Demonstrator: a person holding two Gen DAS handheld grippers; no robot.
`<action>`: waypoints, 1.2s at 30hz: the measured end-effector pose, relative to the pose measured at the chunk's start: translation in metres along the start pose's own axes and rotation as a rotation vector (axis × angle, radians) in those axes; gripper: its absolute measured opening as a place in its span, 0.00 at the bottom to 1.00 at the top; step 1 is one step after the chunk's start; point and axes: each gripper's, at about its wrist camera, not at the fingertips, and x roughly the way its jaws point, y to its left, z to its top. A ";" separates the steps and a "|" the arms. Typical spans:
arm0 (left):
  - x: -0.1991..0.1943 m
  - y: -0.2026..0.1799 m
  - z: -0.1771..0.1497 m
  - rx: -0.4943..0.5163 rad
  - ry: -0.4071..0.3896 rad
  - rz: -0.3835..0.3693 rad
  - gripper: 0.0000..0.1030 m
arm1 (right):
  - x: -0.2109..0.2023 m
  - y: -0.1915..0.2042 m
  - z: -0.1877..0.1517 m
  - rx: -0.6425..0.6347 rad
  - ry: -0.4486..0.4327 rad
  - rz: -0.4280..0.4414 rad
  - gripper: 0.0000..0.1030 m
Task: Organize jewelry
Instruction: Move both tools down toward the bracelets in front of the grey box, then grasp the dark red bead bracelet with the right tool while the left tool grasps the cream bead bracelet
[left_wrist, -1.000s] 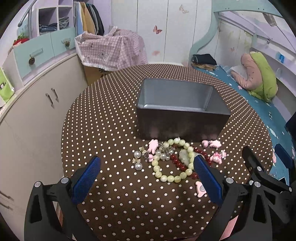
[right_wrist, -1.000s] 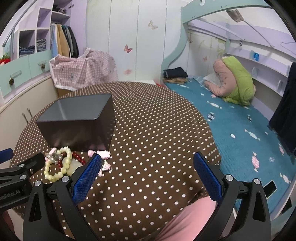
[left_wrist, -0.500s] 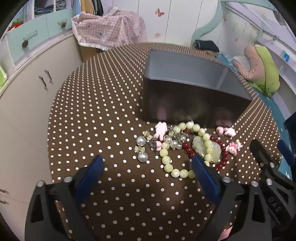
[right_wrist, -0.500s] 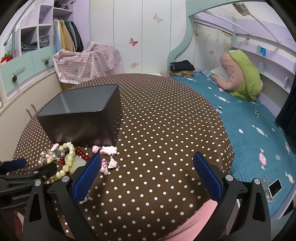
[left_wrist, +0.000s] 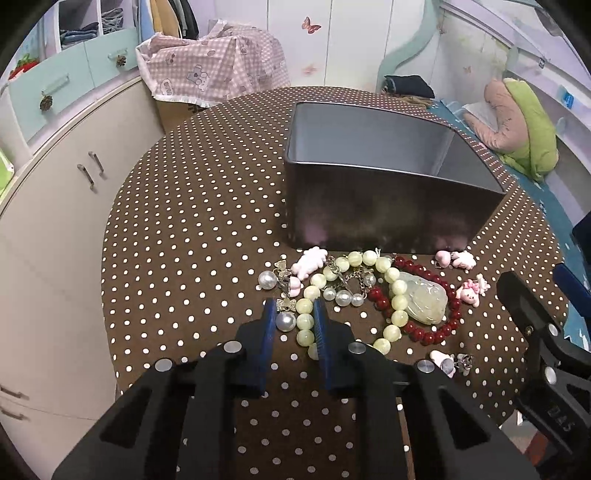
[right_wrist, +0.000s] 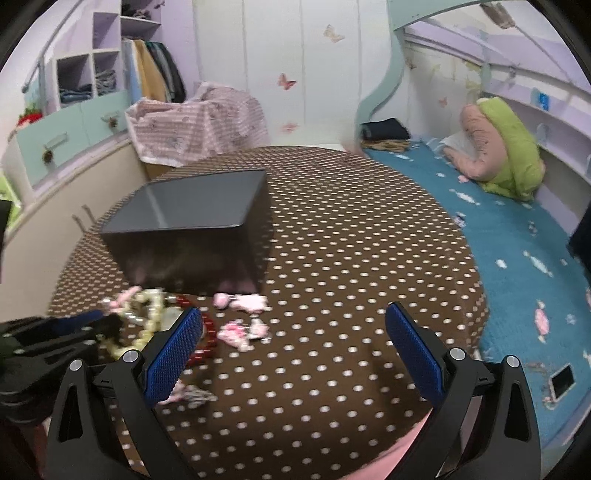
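A pile of jewelry lies on the dotted brown tablecloth in front of a dark metal box (left_wrist: 388, 206). It includes a pale green bead bracelet (left_wrist: 391, 291), a red bead bracelet (left_wrist: 439, 328), a jade pendant (left_wrist: 426, 301), pearl earrings (left_wrist: 266, 279) and pink charms (left_wrist: 309, 260). My left gripper (left_wrist: 294, 314) has its jaws nearly shut around a pearl earring (left_wrist: 286, 322) and green beads at the pile's left edge. My right gripper (right_wrist: 293, 332) is open and empty over the table, right of the pile (right_wrist: 162, 317). The box also shows in the right wrist view (right_wrist: 192, 229).
The round table (left_wrist: 192, 221) stands beside white cabinets (left_wrist: 55, 206) on the left. A blue-carpeted bed platform (right_wrist: 517, 251) with a green and pink plush (right_wrist: 506, 147) lies to the right. A pink charm and silver earring (left_wrist: 448, 363) lie at the pile's near right.
My left gripper went from wide open to nearly shut and came down onto the left edge of the pile. My right gripper moved closer to the jewelry and stayed open.
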 end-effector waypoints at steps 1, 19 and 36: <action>0.000 0.003 0.000 -0.012 0.002 -0.014 0.18 | -0.001 0.002 0.001 -0.006 0.001 0.014 0.87; -0.009 0.011 -0.005 -0.019 -0.007 -0.069 0.18 | 0.031 0.047 -0.014 -0.119 0.178 0.111 0.32; -0.028 0.009 0.003 -0.020 -0.057 -0.080 0.18 | 0.016 0.032 -0.006 -0.047 0.148 0.168 0.08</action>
